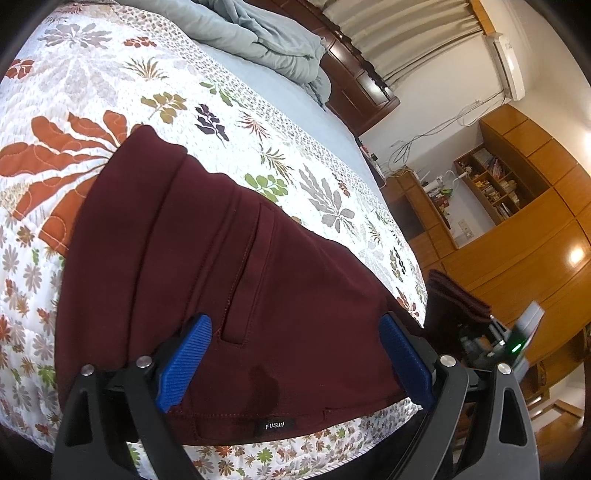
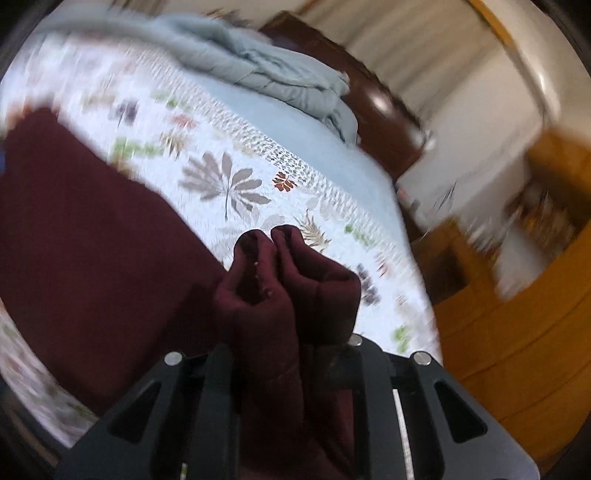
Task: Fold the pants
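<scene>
- Left tool (image 1: 295, 363): jaws wide apart over pants (image 1: 207, 266) at bed (image 1: 110, 74) edge.
- Right tool (image 2: 284, 354): clamped on bunched pants fabric.

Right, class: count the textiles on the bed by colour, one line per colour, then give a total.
Maroon: 1, the pants, their cuff end bunched in the right hand-held gripper
Floral white: 1, the quilt
Pale blue: 1, the sheet
Grey-blue: 1, the crumpled blanket
Total: 4
</scene>
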A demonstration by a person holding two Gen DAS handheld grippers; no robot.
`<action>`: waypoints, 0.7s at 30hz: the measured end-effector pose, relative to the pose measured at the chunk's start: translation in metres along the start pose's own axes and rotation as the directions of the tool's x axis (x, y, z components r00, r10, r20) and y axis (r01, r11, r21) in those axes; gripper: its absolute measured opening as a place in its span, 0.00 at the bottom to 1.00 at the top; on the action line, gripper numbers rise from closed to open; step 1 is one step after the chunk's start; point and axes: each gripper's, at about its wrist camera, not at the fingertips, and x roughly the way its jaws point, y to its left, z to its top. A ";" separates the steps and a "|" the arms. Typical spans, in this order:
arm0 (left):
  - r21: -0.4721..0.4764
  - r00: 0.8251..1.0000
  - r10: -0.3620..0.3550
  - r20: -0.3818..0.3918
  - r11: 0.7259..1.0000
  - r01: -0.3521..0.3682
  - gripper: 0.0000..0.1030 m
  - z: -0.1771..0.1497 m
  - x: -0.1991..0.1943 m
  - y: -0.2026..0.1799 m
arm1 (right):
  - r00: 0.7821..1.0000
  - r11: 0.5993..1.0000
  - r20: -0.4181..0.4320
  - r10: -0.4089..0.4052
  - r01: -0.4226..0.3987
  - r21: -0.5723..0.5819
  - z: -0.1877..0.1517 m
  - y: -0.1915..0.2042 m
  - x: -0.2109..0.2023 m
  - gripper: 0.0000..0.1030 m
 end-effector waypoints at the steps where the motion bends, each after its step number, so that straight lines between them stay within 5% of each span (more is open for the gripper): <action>1: 0.000 1.000 -0.001 0.000 1.000 0.001 0.90 0.000 0.000 0.000 | 0.999 0.996 0.013 -0.044 0.044 -0.076 -0.003 0.015 0.002 0.14; 8: -0.003 1.000 -0.005 0.000 1.000 0.005 0.90 0.000 -0.001 0.000 | 0.992 0.934 0.074 -0.103 0.123 -0.336 -0.028 0.080 0.017 0.14; 16: -0.003 1.000 0.001 0.002 1.000 -0.001 0.90 0.000 0.000 -0.001 | 0.986 0.885 0.116 -0.116 0.155 -0.438 -0.047 0.113 0.026 0.15; 21: 0.000 1.000 0.002 0.000 1.000 -0.002 0.90 0.000 0.001 -0.001 | 0.990 0.893 0.106 -0.094 0.130 -0.430 -0.051 0.112 0.028 0.18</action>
